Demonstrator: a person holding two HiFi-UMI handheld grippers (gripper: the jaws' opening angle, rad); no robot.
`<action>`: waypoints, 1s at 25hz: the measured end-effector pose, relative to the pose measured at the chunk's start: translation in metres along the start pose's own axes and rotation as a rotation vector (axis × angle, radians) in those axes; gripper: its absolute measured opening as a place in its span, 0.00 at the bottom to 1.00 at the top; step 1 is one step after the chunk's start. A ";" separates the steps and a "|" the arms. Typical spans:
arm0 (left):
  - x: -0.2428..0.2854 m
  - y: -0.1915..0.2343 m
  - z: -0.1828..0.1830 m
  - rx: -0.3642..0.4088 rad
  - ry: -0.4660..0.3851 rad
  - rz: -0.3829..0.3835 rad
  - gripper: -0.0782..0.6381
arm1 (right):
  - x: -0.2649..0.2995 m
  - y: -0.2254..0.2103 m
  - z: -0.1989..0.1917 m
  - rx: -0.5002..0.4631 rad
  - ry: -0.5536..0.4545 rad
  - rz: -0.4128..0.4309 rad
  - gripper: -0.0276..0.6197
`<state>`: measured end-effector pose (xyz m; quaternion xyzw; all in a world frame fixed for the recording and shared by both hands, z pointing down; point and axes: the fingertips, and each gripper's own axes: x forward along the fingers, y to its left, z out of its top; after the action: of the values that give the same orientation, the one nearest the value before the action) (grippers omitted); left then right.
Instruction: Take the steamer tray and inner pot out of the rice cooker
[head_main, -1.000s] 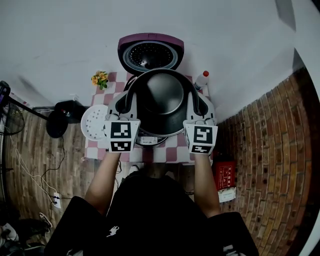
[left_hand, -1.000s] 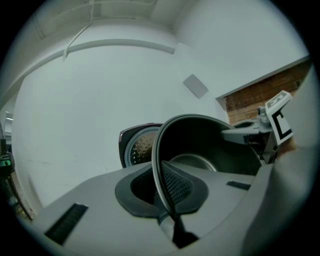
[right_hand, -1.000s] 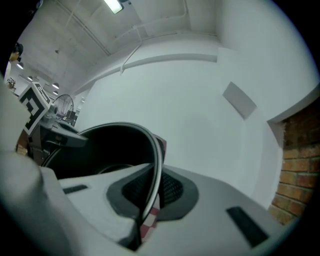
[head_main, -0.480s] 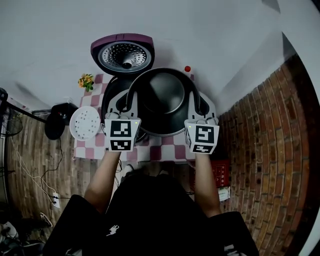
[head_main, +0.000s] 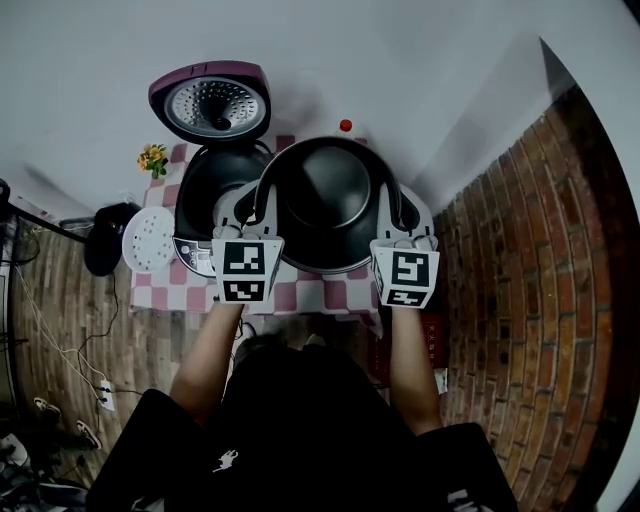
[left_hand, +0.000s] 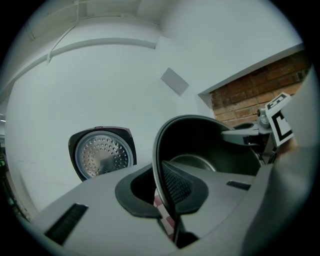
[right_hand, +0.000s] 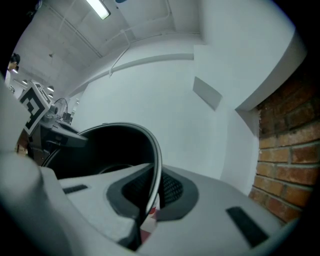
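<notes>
Inner pot (head_main: 328, 205) held just right of the rice cooker (head_main: 205, 190)
Head view: left gripper (head_main: 262, 200) and right gripper (head_main: 400, 212) pinch opposite sides of the pot's rim, and the white steamer tray (head_main: 148, 240) lies just left of the cooker on the checked table (head_main: 300, 295). Left gripper view: jaws clamped on the rim, with the cooker's open lid (left_hand: 102, 155) beyond. Right gripper view: jaws clamped on the rim likewise

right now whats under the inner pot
The inner pot, clamped at its rim by the left gripper and right gripper, hangs over the checked tablecloth, beside the open rice cooker. The patch directly below it is hidden.
</notes>
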<state>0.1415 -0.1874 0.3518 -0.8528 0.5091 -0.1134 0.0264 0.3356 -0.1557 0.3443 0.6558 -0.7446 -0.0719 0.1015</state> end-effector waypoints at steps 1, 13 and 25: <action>0.000 -0.005 -0.002 0.000 0.005 0.001 0.13 | -0.003 -0.003 -0.003 0.002 0.003 0.002 0.05; -0.002 -0.052 -0.041 -0.022 0.100 -0.003 0.13 | -0.027 -0.020 -0.055 0.031 0.083 0.034 0.05; -0.005 -0.078 -0.103 -0.016 0.200 -0.014 0.14 | -0.039 -0.009 -0.124 0.065 0.184 0.078 0.05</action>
<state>0.1841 -0.1381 0.4641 -0.8411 0.5040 -0.1938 -0.0322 0.3789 -0.1150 0.4600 0.6330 -0.7592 0.0168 0.1507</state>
